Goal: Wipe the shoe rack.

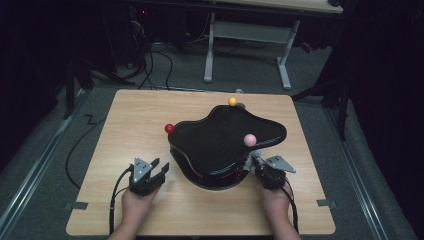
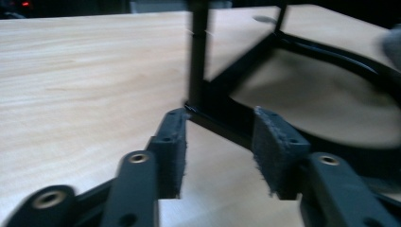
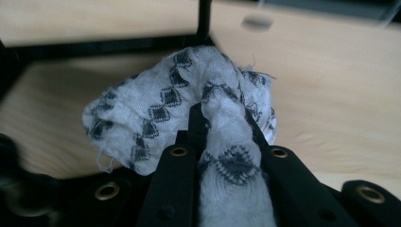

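Right gripper view puts us close on the white patterned cloth, bunched and clamped between the jaws of our right gripper, held under the black curved stand just above the bench. From the high view, that right gripper sits at the stand's right edge, below the pink ball. Our left gripper waits released, jaws apart, at the stand's left base rail, touching nothing. We judge the wiping partly under way: the cloth is gripped and positioned, while most of the frame and the bench beneath are left to cover.
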`<state>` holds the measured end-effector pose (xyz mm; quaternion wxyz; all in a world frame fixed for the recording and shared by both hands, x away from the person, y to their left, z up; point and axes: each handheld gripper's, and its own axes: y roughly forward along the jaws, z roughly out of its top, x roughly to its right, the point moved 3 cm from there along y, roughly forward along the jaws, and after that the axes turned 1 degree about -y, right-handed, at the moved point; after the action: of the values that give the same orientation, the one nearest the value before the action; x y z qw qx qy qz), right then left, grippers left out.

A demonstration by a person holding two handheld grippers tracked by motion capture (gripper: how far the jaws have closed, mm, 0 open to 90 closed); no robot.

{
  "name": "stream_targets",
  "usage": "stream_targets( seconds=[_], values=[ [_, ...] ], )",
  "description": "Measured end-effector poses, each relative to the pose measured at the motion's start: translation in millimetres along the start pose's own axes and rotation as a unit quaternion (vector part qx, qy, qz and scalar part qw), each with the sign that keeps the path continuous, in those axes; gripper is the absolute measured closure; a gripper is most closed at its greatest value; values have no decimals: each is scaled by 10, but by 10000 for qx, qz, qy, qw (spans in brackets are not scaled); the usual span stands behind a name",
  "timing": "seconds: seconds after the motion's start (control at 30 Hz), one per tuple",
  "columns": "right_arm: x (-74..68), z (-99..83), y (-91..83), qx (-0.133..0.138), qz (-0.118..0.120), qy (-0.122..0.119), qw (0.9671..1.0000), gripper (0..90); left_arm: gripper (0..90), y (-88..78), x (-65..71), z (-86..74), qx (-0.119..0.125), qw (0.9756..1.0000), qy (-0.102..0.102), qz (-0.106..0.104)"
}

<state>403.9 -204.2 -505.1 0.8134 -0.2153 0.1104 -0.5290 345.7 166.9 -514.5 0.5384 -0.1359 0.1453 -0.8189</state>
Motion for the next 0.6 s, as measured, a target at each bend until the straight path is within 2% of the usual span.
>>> stream_targets(
  seconds=[0.1,0.13,0.2,0.23,0.37,0.5,0.6],
  values=[
    [-37,-95,119,-407,100,-224,9989,816,646,-30,87,-62,-50,10000,-48,-59],
    [-41,-108,121,-373,120,-313,9987,816,652,-25,116,-76,-75,9999,-109,-89],
    [-48,-113,104,-420,207,-201,9987,818,649,-5,195,-75,-134,9993,-228,-249],
    [-54,-114,96,-422,231,-248,9985,818,643,-2,237,-65,-123,9992,-238,-299],
    [-178,-159,20,-402,328,-292,9982,818,638,22,380,-76,-204,9989,-112,-398],
    [-307,-211,-72,-365,429,-249,9981,818,637,40,421,-91,-277,9987,-71,-423],
    [-419,-252,-144,-326,483,-305,9978,817,632,53,439,-99,-323,9986,-23,-414]
  ],
)
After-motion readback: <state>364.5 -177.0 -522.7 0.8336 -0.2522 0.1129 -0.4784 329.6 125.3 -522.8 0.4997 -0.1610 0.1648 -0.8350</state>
